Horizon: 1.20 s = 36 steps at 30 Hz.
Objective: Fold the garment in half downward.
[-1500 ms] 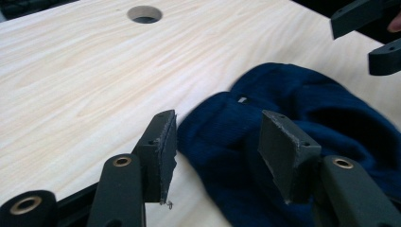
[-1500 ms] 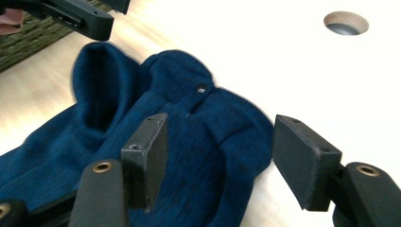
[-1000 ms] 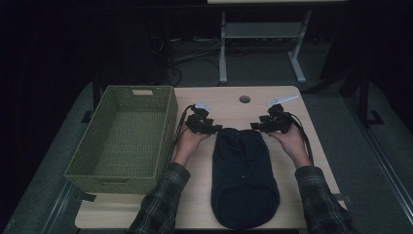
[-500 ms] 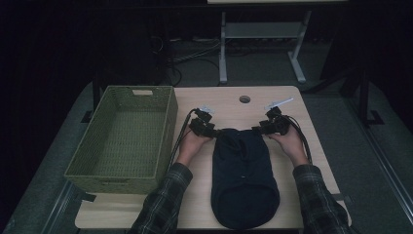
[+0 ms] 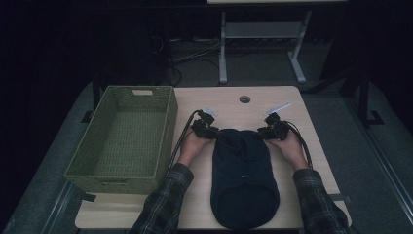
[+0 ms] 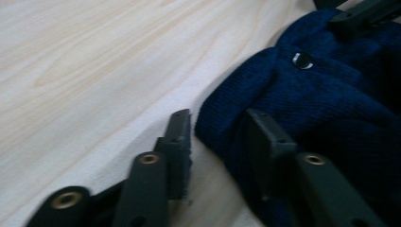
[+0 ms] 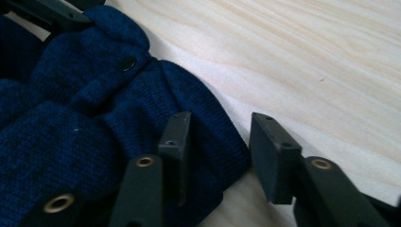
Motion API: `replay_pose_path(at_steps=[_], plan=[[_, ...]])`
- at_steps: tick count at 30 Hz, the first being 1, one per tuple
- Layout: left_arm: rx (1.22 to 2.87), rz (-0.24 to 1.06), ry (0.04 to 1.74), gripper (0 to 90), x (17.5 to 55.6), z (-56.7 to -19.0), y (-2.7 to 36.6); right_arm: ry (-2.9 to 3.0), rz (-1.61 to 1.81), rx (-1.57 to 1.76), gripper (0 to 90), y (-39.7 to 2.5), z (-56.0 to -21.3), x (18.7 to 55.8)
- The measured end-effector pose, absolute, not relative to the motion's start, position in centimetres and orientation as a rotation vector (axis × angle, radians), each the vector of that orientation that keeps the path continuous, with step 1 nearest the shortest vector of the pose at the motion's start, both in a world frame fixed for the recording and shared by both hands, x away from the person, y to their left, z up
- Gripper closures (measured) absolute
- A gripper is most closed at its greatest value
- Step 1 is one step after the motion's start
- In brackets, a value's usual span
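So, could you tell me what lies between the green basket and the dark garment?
In the high view, the left gripper and the hand holding it lie between basket and garment, on bare table.

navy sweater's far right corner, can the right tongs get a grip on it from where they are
Probably yes. The right tongs stand open with the navy sweater edge lying between the jaws on the bare table, and nothing blocks them from closing on it.
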<state>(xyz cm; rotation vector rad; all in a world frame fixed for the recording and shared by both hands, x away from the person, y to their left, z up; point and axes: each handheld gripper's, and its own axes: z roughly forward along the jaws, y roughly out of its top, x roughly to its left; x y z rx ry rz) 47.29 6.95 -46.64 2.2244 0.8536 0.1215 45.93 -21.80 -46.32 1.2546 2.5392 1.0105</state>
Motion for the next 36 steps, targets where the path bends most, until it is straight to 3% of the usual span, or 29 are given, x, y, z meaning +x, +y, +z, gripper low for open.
replay_pose_path(at_steps=[9,24,36], plan=[[2.234,0.093,0.840,80.9,47.0,-46.5,6.8,2.569,1.002,1.269,79.1,-21.4,-46.3,45.9],[2.170,0.225,0.823,82.5,47.2,-43.3,7.4,2.466,1.119,1.305,80.8,-22.2,-44.3,46.2],[2.031,0.369,0.831,82.8,47.2,-38.2,8.8,2.360,1.112,1.164,81.0,-20.6,-38.4,47.6]])
